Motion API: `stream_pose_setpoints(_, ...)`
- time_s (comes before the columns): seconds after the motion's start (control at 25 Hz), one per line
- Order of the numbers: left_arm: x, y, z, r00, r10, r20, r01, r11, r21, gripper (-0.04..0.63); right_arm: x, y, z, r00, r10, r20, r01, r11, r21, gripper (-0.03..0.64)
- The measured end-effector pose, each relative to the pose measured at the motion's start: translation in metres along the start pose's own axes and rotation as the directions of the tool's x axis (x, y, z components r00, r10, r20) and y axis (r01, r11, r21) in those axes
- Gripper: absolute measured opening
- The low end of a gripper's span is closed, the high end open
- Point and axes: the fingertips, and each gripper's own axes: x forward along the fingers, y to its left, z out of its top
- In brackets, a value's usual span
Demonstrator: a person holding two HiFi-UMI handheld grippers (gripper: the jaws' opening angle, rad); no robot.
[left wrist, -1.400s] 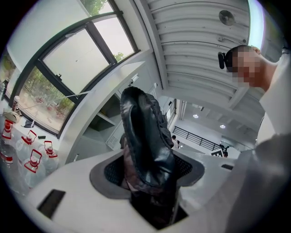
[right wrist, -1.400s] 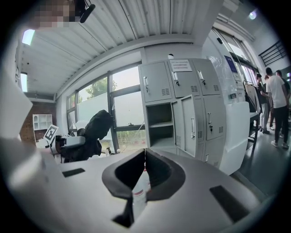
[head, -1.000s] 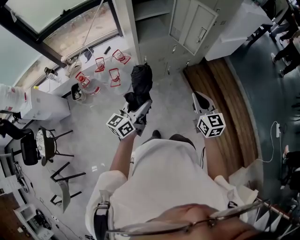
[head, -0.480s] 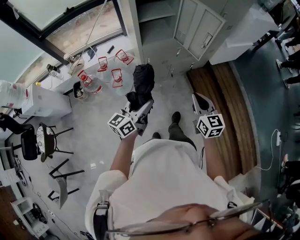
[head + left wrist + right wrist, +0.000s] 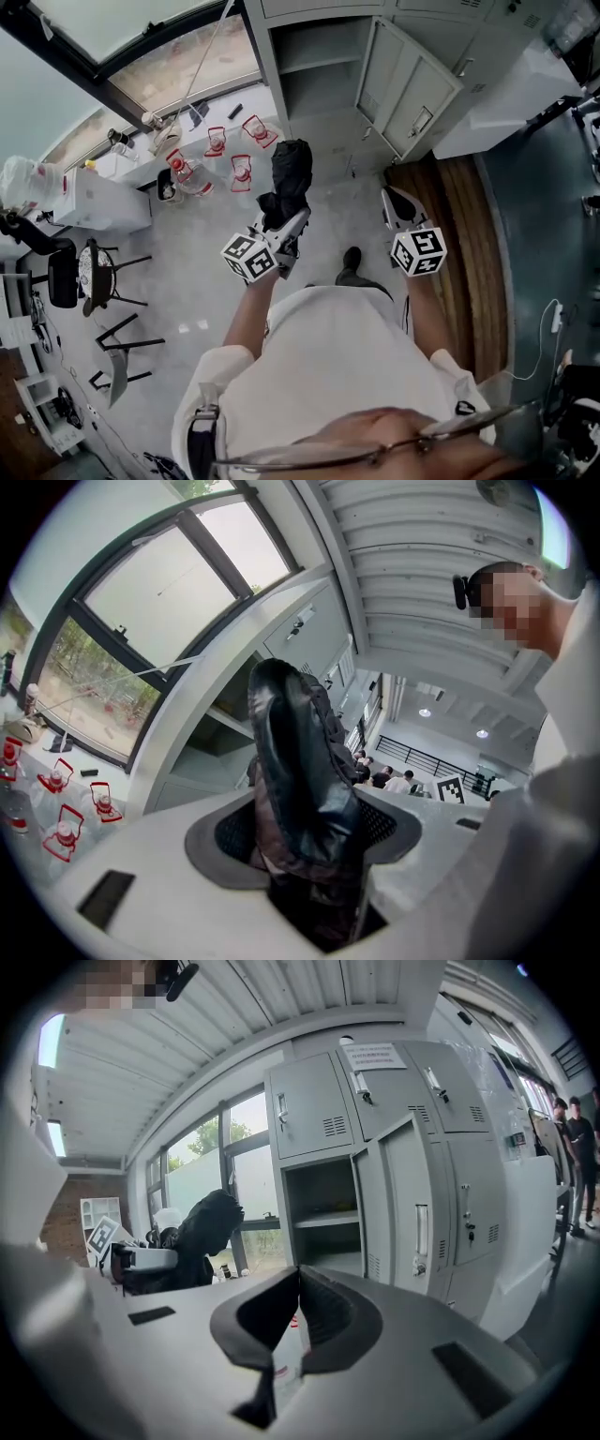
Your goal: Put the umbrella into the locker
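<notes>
A folded black umbrella sticks out forward from my left gripper, whose jaws are shut on its lower part. In the left gripper view the umbrella fills the gap between the pads and hides most of what lies beyond. The grey locker stands ahead with one compartment open and its door swung out to the right. My right gripper is held beside the left, shut and empty. In the right gripper view the open locker is straight ahead, the umbrella is at the left, and the right gripper has its jaws together.
Several water jugs with red handles stand on the floor by the window at the left. Dark chairs are farther left. A wood floor strip and a white counter lie to the right of the locker. People stand far right.
The person has walked toward the locker, which now shows its open compartment fully. Both grippers went forward with them. The umbrella stays in the left gripper.
</notes>
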Motion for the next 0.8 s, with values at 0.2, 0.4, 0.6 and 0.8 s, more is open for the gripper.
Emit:
stream_pose_setpoints(0.2, 0.041, 0.019, 0.001, 0.997, 0.071, -0.006, -0.071, 0.997, 0.024, 0.242, 0.028, -0.028, 0.010, 0.998, 0.056, -0.014, -0.057, 0.998, -0.029, 0.008)
stream_pose_setpoints(0.4, 0.080, 0.035, -0.002, 0.990, 0.140, -0.019, -0.139, 0.989, 0.055, 0.242, 0.048, -0.059, 0.020, 0.995, 0.102, -0.023, -0.103, 0.994, -0.046, 0.008)
stream_pose_setpoints(0.6, 0.119, 0.054, -0.010, 0.977, 0.209, -0.038, -0.205, 0.975, 0.090, 0.242, 0.066, -0.087, 0.021, 0.988, 0.150, -0.037, -0.152, 0.987, -0.059, 0.008)
stream_pose_setpoints(0.8, 0.148, 0.070, -0.012, 0.962, 0.268, -0.049, -0.261, 0.958, 0.118, 0.242, 0.079, -0.104, 0.021, 0.981, 0.189, -0.045, -0.192, 0.979, -0.065, 0.008)
